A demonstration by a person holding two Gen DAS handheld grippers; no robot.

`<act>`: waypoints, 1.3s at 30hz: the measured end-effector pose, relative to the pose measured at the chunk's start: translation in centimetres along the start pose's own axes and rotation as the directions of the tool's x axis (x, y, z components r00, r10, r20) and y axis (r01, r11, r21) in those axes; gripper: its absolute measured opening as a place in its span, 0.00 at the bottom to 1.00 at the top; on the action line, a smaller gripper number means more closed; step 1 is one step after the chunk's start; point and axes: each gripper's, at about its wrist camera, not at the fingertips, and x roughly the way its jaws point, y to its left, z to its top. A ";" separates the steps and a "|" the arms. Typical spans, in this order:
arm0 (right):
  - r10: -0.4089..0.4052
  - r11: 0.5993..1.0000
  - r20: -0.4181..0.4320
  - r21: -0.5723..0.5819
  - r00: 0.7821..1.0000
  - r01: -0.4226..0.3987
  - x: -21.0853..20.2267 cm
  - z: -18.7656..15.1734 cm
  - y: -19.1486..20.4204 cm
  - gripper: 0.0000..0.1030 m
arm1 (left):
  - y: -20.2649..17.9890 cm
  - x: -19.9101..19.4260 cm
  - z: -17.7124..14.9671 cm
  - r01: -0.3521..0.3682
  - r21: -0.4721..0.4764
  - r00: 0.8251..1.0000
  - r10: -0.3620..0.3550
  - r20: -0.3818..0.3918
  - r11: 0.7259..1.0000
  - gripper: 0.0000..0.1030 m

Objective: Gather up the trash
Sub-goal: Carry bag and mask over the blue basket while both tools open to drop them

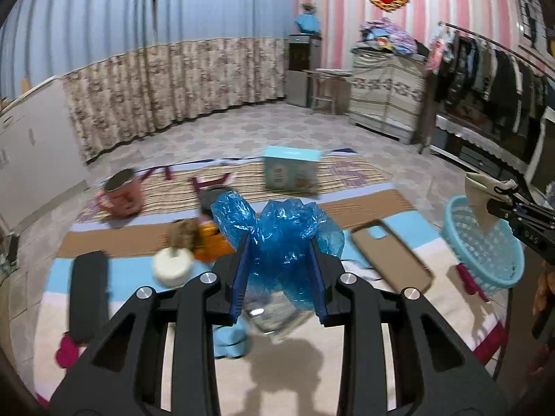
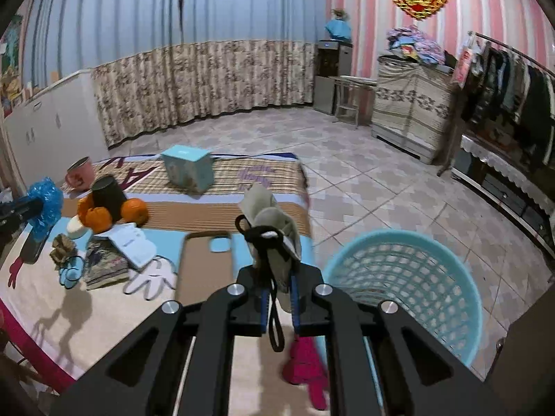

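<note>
large purple letters "a" and "s" on the striped floor mat (image 2: 222, 180)

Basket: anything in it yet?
Looks empty: the blue basket shows only bare mesh walls and bottom; the right hand-held gripper holds a grey rag beside it.

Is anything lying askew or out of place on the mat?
The teal box sits tipped on an edge, not flat. A crumpled brown wrapper lies loose beside the worn booklet. The phone case lies face down, empty.
</note>
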 end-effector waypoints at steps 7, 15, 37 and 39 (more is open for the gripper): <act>-0.070 0.995 -0.022 0.066 0.997 0.071 -0.5 -1.3 -6.9 0.10 | -8.0 2.8 0.9 0.110 0.059 0.994 -0.110 -0.013 0.992 0.29; -0.100 0.987 -0.045 0.124 0.994 0.105 -0.5 -2.9 -12.5 0.10 | -17.4 5.6 0.8 0.227 0.137 0.974 -0.224 -0.040 0.964 0.29; -0.081 0.981 -0.060 0.173 0.995 0.091 1.3 -4.0 -16.9 0.09 | -29.8 10.4 1.4 0.315 0.186 0.948 -0.301 -0.101 0.931 0.62; -0.079 0.980 -0.065 0.178 0.995 0.089 1.5 -4.2 -16.6 0.09 | -29.8 10.3 1.6 0.306 0.179 0.951 -0.292 -0.097 0.935 0.69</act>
